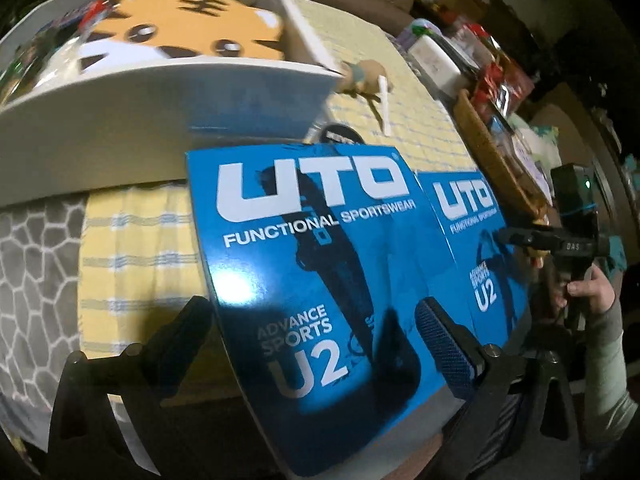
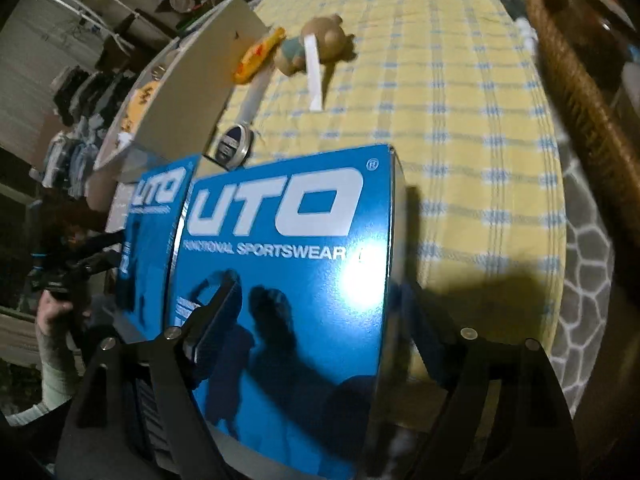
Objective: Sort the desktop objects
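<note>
Two blue UTO boxes are lying side by side on the yellow checked cloth (image 2: 460, 128) covering the table. The left claw (image 1: 316, 332) is straddling the left box (image 1: 316, 248) with fingers spread, not pinching it. The right claw (image 2: 320, 320) is sitting wide apart around the right box (image 2: 288, 264), same deal. Just past the boxes a small round tin (image 2: 232, 148) is sitting, then a little bear figure (image 2: 320, 44), with the white bin (image 1: 168, 92) holding a tiger plush (image 1: 184, 28) to their left.

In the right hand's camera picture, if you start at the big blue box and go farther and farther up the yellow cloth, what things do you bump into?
Big blue UTO box → round tin → white strip → little bear toy.
</note>
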### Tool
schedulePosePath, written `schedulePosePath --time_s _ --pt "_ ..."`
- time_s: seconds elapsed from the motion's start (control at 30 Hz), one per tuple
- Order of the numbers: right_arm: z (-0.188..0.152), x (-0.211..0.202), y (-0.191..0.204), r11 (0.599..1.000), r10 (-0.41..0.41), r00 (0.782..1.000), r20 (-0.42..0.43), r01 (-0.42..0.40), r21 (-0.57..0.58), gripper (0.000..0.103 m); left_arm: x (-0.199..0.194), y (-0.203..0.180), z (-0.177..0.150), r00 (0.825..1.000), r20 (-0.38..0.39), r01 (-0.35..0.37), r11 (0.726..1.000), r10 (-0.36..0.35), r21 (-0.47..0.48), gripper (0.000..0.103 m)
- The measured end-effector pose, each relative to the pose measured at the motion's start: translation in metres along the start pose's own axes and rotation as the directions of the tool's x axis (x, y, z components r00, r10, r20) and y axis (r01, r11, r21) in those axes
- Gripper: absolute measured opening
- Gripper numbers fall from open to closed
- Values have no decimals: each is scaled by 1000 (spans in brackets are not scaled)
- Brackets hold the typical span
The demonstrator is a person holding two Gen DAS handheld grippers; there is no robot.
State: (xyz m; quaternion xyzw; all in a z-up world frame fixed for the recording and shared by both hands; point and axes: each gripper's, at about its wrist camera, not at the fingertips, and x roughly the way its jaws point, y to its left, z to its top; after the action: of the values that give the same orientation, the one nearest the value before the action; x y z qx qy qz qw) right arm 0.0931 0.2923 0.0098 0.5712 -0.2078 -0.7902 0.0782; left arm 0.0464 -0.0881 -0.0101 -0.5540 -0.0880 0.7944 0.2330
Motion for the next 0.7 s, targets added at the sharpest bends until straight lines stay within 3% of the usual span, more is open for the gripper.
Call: schedulePosePath --time_s 0.2,0.33,0.47,0.57,0.7 --pt "-11 -15 -21 997 -46 996 82 40 73 81 25 -40 16 997 -57 -44 993 51 112 103" --pt "-13 -30 -39 992 -76 994 84 67 102 80 34 -65 24 992 -86 -76 975 96 210 103" --pt "-12 -63 -29 980 -198 966 167 192 52 78 2 -80 36 994 25 -108 977 105 186 103" --pt "-6 -78 -7 976 -213 949 234 218 5 79 -12 -98 48 992 104 -81 986 66 145 103" --pt "4 -60 28 969 -218 938 271 240 -53 79 8 -114 59 980 163 -130 989 116 77 103"
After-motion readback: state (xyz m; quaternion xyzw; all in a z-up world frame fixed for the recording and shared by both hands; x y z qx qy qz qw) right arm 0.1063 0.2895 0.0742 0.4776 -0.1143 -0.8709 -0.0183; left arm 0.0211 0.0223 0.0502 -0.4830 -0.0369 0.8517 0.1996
